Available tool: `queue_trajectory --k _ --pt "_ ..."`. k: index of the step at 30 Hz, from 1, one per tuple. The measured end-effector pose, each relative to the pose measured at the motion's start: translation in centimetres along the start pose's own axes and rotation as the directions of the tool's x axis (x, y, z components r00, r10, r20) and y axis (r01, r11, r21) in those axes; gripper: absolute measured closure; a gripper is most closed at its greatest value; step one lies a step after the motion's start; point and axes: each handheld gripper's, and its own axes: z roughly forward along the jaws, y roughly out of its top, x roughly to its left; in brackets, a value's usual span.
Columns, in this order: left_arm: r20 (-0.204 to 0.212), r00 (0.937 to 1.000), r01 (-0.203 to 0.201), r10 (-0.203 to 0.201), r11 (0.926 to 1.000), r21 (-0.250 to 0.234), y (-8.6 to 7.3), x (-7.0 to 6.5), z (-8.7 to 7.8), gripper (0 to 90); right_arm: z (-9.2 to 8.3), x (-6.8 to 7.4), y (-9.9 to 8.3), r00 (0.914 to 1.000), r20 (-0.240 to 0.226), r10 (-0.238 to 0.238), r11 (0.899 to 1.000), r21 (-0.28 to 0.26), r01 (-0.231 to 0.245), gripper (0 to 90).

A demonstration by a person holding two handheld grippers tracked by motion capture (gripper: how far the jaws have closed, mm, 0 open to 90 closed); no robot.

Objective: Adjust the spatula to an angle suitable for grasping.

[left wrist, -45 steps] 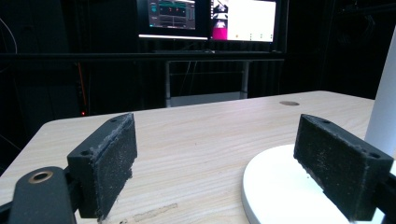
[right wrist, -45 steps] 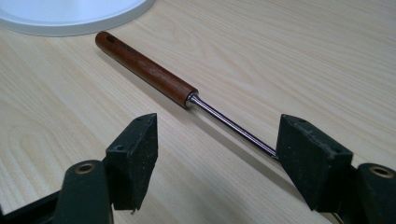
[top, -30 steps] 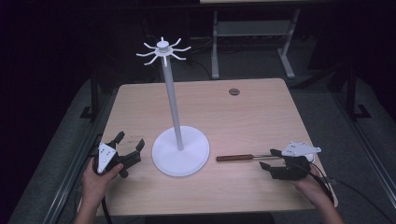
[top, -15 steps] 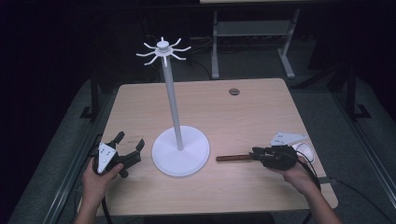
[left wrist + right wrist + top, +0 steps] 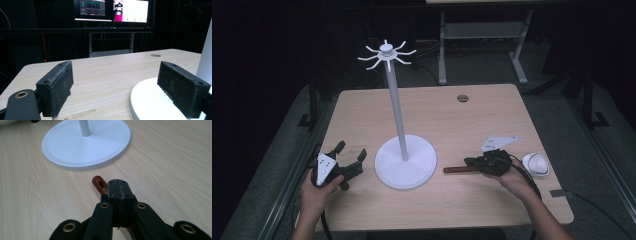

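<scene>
Right gripper (image 5: 117, 185) fingers just closed, clamped on the brown wooden handle (image 5: 99, 184); left gripper (image 5: 117, 87) fingers wide, nothing between.

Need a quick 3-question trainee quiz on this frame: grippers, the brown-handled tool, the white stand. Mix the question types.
1. True or false: the right gripper is shut on the brown-handled tool.
2. How do the jaws of the left gripper stand? A) wide open with nothing between them B) clamped on the pole C) shut on a cup
3. In the high view, on which side of the white stand does the tool lie?

Key
1. True: in the right gripper view the jaws have just closed, with the wooden handle poking out from under them.
2. A: the pads are far apart over the bare table.
3. Its right side, flat on the table, end pointing at the stand's base.
</scene>
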Motion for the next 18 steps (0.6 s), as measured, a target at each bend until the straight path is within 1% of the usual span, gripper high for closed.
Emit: queue_trajectory --k 3,4,5,6,7,9,12,14,16,17,18 --pt "0.0 1.0 0.001 -0.001 1.0 0.0 0.0 0.0 0.0 12.6 1.1 0.4 0.6 0.9995 -0.029 -0.014 1.0 0.018 0.014 90.0" --pt "0.0 1.0 0.001 -0.001 1.0 0.0 0.0 0.0 0.0 12.6 1.1 0.4 0.6 0.9995 -0.029 -0.014 1.0 0.018 0.014 90.0" --pt "0.0 1.0 0.001 -0.001 1.0 0.0 0.0 0.0 0.0 12.6 1.9 0.4 0.9 0.9981 -0.055 -0.027 0.999 0.018 0.028 90.0" --pt "0.0 1.0 0.0 0.0 1.0 0.0 0.0 0.0 0.0 12.6 2.2 0.5 1.1 0.9978 -0.063 -0.023 0.999 0.033 0.026 90.0" --pt "0.0 1.0 0.001 -0.001 1.0 0.0 0.0 0.0 0.0 12.6 2.6 0.5 1.2 0.997 -0.069 -0.037 0.998 0.043 0.04 90.0" --pt "0.0 1.0 0.001 -0.001 1.0 0.0 0.0 0.0 0.0 12.6 3.4 0.6 1.4 0.9948 -0.091 -0.046 0.997 0.061 0.052 90.0" --pt "0.0 1.0 0.0 0.0 1.0 0.0 0.0 0.0 0.0 12.6 4.1 0.9 1.6 0.9926 -0.104 -0.062 0.993 0.089 0.072 90.0" --pt "0.002 1.0 0.0 0.0 1.0 0.001 0.0 0.0 0.0 12.6 4.5 1.2 1.5 0.9911 -0.108 -0.078 0.989 0.115 0.09 90.0" --pt "0.003 1.0 0.0 0.0 1.0 0.001 0.0 0.0 0.0 12.6 4.7 1.3 1.3 0.9908 -0.114 -0.074 0.988 0.127 0.088 90.0" --pt "0.003 1.0 -0.001 0.001 1.0 0.001 0.0 0.0 0.0 12.6 4.9 1.3 1.1 0.9901 -0.114 -0.083 0.985 0.144 0.099 90.0" --pt "0.003 1.0 -0.001 0.001 1.0 0.001 0.0 0.0 0.0 12.6 4.9 1.3 1.0 0.9899 -0.118 -0.078 0.984 0.15 0.096 90.0"
